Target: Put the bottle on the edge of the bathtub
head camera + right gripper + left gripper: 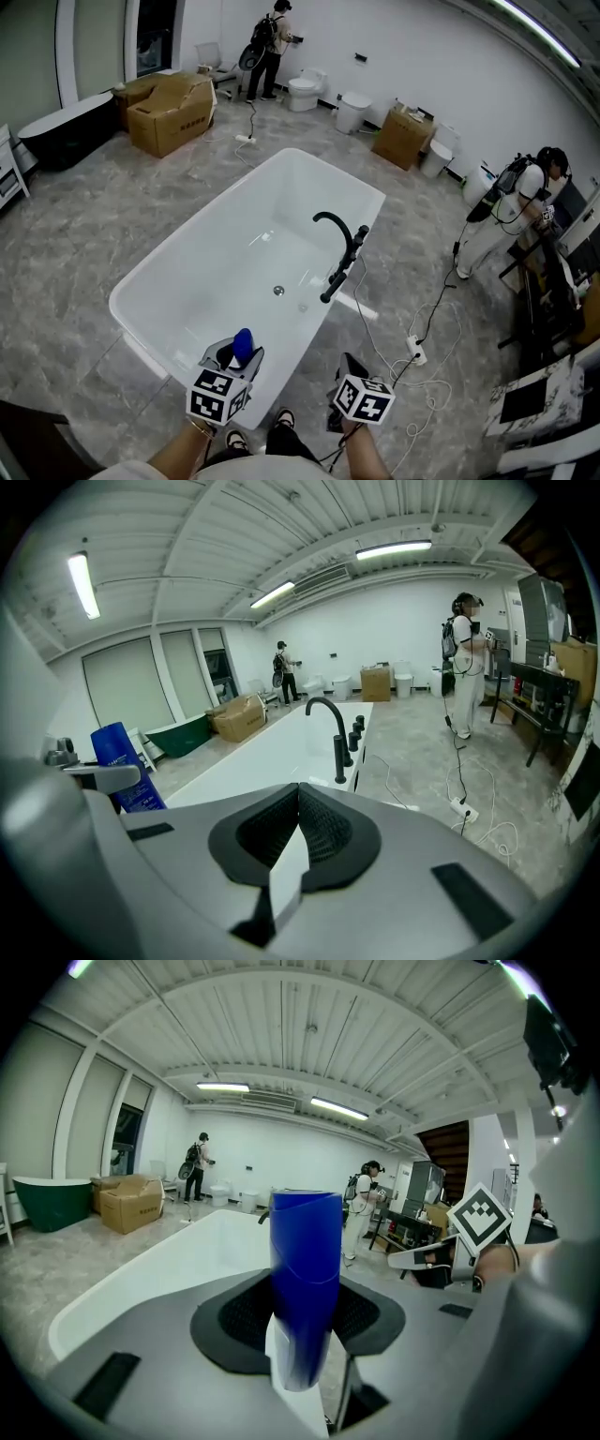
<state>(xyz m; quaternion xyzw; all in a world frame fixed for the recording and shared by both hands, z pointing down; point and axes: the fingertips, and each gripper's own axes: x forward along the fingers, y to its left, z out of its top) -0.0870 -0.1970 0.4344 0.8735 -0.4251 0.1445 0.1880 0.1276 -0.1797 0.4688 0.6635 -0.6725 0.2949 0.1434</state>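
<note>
A blue bottle [243, 345] stands upright between the jaws of my left gripper [238, 356], just above the near end of the white bathtub [323, 173]. In the left gripper view the bottle [305, 1269] fills the gap and both pads press on its sides; my left gripper [306, 1335] is shut on it. My right gripper [351, 367] hangs to the right of the tub, near the floor. Its pads meet with nothing between them, so my right gripper [298, 841] is shut. From the right gripper view the bottle [122, 761] shows at the left.
A black curved faucet [337, 239] with knobs stands on the tub's right rim. Cables and a power strip [416, 352] lie on the floor at the right. Cardboard boxes [169, 111], toilets [305, 91], a dark tub [66, 127] and two people stand farther off.
</note>
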